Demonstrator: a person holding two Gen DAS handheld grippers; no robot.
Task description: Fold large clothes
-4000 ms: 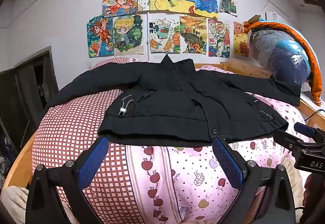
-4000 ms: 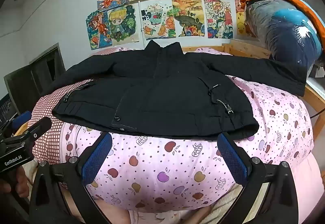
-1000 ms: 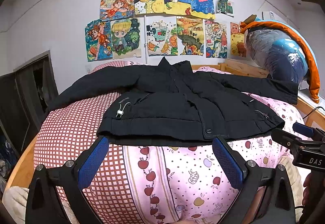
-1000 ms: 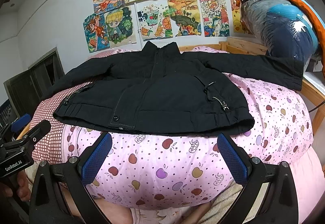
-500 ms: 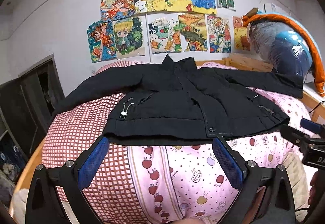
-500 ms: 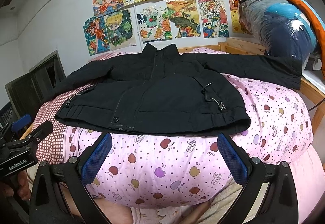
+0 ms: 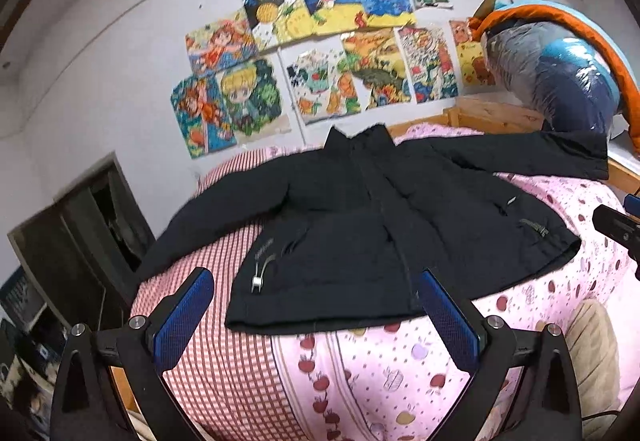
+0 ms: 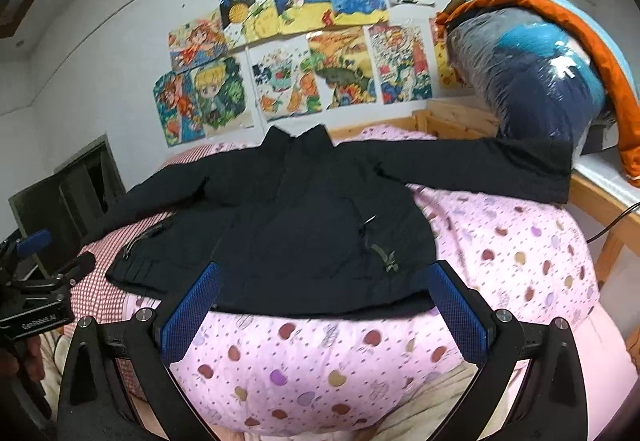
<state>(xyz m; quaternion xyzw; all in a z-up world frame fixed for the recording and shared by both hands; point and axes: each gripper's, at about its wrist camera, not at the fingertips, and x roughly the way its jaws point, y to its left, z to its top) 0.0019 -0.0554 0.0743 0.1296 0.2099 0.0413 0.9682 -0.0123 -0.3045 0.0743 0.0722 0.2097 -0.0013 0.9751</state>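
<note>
Pink apple-print bedspread (image 8: 520, 241), black jacket (image 8: 304, 225) spread flat, drawings (image 7: 320, 53) on wall, possibly taped, both jaws released.

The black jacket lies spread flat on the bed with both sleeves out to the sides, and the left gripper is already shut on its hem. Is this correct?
Not quite. The left gripper is open: in the left wrist view its jaws stand wide apart in front of the hem, holding nothing. The rest is right: the black jacket lies spread flat on the bed, both sleeves out to the sides.
</note>
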